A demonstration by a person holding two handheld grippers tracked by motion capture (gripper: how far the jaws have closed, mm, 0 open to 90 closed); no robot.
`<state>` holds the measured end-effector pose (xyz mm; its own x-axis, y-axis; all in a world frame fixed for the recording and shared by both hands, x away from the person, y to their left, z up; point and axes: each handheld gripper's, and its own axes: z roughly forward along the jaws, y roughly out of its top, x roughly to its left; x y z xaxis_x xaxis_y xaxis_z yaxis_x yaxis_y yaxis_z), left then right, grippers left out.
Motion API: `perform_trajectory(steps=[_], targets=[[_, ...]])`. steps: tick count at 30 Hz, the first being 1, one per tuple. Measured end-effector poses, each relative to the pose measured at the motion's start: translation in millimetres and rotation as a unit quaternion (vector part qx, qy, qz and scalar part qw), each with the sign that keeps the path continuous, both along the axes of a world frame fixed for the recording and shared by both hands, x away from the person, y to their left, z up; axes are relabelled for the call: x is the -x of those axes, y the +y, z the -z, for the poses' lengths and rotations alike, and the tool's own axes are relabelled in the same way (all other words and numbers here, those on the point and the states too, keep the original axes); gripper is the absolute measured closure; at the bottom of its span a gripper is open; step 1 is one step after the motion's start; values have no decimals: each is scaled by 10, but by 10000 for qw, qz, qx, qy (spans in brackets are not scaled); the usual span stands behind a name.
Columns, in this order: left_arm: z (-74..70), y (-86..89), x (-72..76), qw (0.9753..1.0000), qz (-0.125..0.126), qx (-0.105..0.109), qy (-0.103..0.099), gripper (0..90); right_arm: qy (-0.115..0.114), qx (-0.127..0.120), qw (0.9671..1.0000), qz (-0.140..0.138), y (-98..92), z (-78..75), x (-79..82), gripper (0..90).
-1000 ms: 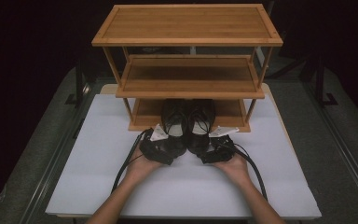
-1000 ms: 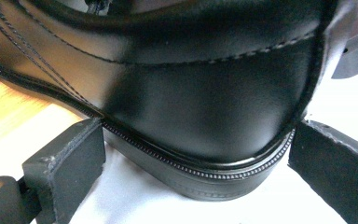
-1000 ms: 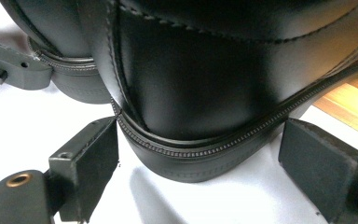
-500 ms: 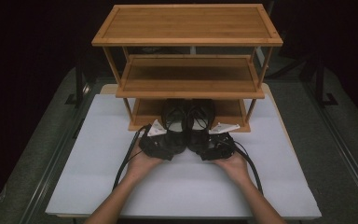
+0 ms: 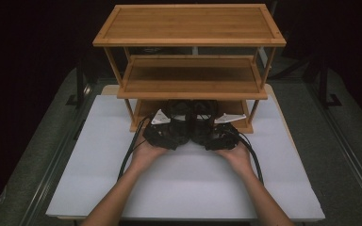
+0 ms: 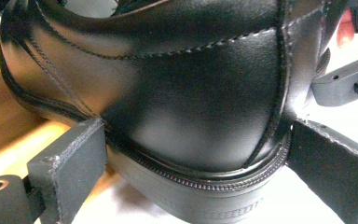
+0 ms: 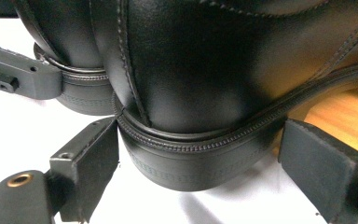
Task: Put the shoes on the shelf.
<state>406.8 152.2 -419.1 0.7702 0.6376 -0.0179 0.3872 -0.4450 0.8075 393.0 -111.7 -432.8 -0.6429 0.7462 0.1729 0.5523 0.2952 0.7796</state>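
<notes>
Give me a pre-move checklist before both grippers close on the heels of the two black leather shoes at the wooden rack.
1. Left gripper straddles heel of left black leather shoe: ok.
2. Right gripper straddles heel of right black leather shoe: ok.
3. Jaws closed firmly on heels: not ok; gaps show beside both.
4. Shoes' toes under the three-tier bamboo shoe rack: ok.
5. Heels on white table board: ok.
6. Toe clearance inside: cannot tell.

We see a three-tier bamboo shoe rack (image 5: 188,28) at the far end of the white counter (image 5: 184,188). A pair of black shoes (image 5: 191,115) sits with toes under the rack's lowest shelf (image 5: 238,110), heels toward us. Our left gripper (image 5: 162,134) is at the left shoe's heel, our right gripper (image 5: 221,136) at the right shoe's heel, cables (image 5: 127,157) trailing back beside our forearms.
</notes>
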Motion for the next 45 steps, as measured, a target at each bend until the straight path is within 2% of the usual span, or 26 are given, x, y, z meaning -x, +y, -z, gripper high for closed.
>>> perform_trajectory(steps=[3, 12, 14, 19, 20, 21, 22, 23, 24, 25, 26, 27, 29, 30, 34, 35, 40, 41, 45], targets=[[1, -19, -97, 10000, -35, -17, 49, 46, -7, -14, 10000, 57, 3, -9, -74, 124], [82, -109, -328, 9997, -160, -148, 57, 43, -60, 152, 9997, 175, 6, 15, -324, 115], [92, -125, -383, 9996, -246, -77, 149, 44, -50, 168, 9997, 194, 12, 40, -361, 116], [103, -147, -519, 9993, -315, -75, 186, 43, 35, 209, 9994, 264, 37, 110, -467, 116], [113, -167, -534, 9992, -339, 17, 201, 43, 49, 222, 9994, 278, 40, 113, -481, 116], [106, -151, -553, 9992, -324, -139, 162, 43, 46, 235, 9994, 266, 42, 116, -496, 116], [113, -150, -569, 9992, -340, -120, 168, 43, 36, 253, 9993, 285, 46, 118, -505, 116], [119, -151, -582, 9992, -345, -97, 189, 43, 59, 243, 9992, 303, 49, 118, -516, 116], [130, -173, -571, 9984, -491, 34, 290, 43, 47, 270, 9991, 312, 47, 119, -527, 116], [126, -161, -600, 9990, -372, -60, 223, 43, 66, 297, 9989, 344, 46, 116, -537, 116], [128, -162, -616, 9991, -363, -78, 206, 43, 38, 292, 9992, 287, 44, 113, -549, 116], [136, -174, -618, 9987, -444, -8, 261, 43, -35, 323, 9991, 279, 40, 113, -567, 116], [141, -182, -640, 9987, -443, -28, 258, 42, -3, 372, 9988, 330, 40, 111, -591, 116], [147, -202, -631, 9977, -589, 67, 341, 42, -5, 375, 9988, 320, 40, 112, -602, 115], [150, -207, -659, 9979, -550, 26, 328, 42, -11, 358, 9989, 313, 22, 129, -640, 115], [148, -183, -694, 9990, -398, -100, 184, 42, -6, 336, 9989, 321, 21, 135, -643, 115], [158, -167, -702, 9989, -396, -63, 223, 40, 25, 239, 9991, 346, 2, 164, -646, 112], [164, -177, -689, 9982, -522, 47, 306, 40, 41, 243, 9991, 352, 1, 162, -645, 111], [150, -120, -682, 9988, -351, -17, 341, 48, 79, 240, 9988, 411, -18, 123, -621, 132]])
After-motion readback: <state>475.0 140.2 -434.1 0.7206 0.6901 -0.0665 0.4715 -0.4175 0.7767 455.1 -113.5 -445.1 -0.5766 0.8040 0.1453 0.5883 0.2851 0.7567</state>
